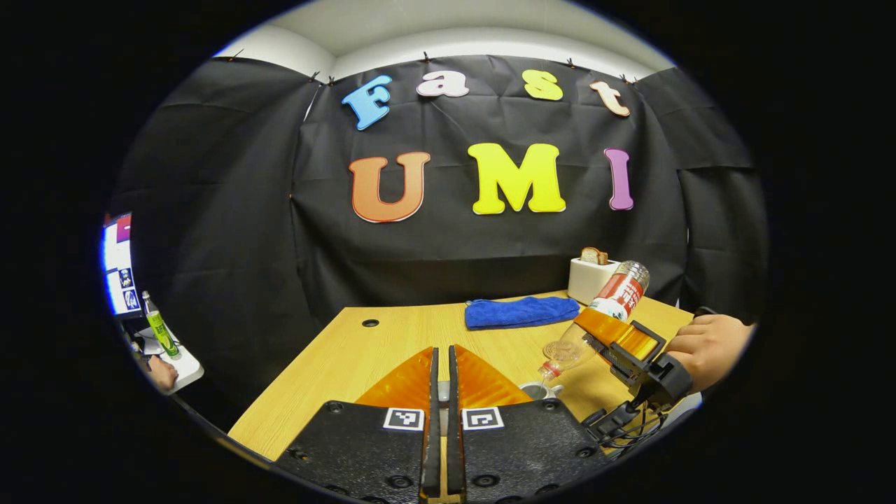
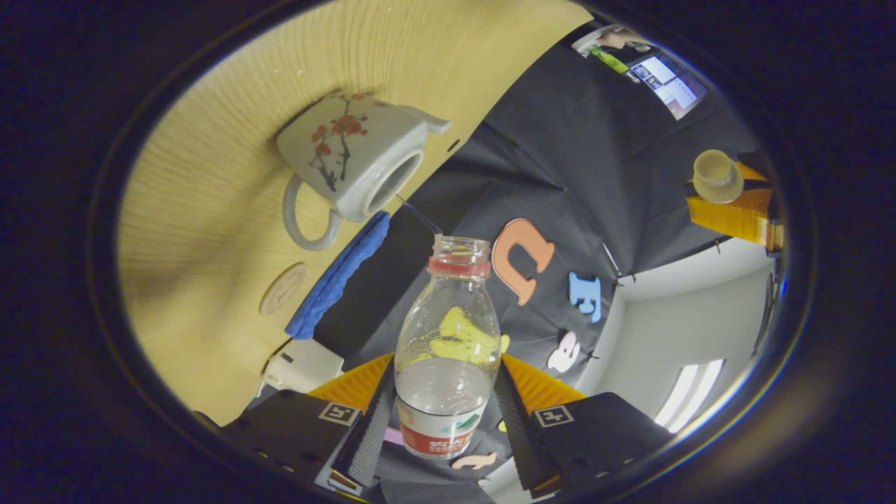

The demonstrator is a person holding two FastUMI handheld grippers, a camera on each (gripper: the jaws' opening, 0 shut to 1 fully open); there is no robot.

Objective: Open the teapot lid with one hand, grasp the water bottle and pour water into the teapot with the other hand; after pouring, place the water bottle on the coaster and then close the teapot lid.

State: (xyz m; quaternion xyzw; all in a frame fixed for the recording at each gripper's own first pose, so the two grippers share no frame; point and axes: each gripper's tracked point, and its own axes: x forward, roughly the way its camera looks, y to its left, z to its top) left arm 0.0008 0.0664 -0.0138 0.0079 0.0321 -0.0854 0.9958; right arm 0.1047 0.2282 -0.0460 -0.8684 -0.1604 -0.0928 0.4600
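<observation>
R claw is clamped on the water bottle, both fingers pressing its lower body, bottle tipped over w/ cap off and open neck aimed at the teapot. A thin stream runs from neck toward the pot's open mouth. From the left gripper view, the bottle hangs neck-down over the surface's right side, w/ a person's hand behind that claw.

L claw has its fingers nearly together; in the right gripper view it holds the teapot lid up, well apart from the pot.

Farther back: coaster just beside the blue cloth near the surface's far edge, and a white toaster at the far right corner.

Risks, IMO: the stream is thin and the mouth is small, so any wobble or steeper tilt could send water onto the surface. Grip sits low on a slick bottle, so it may slip as the weight shifts. Lid could drop if the L claw eases.
</observation>
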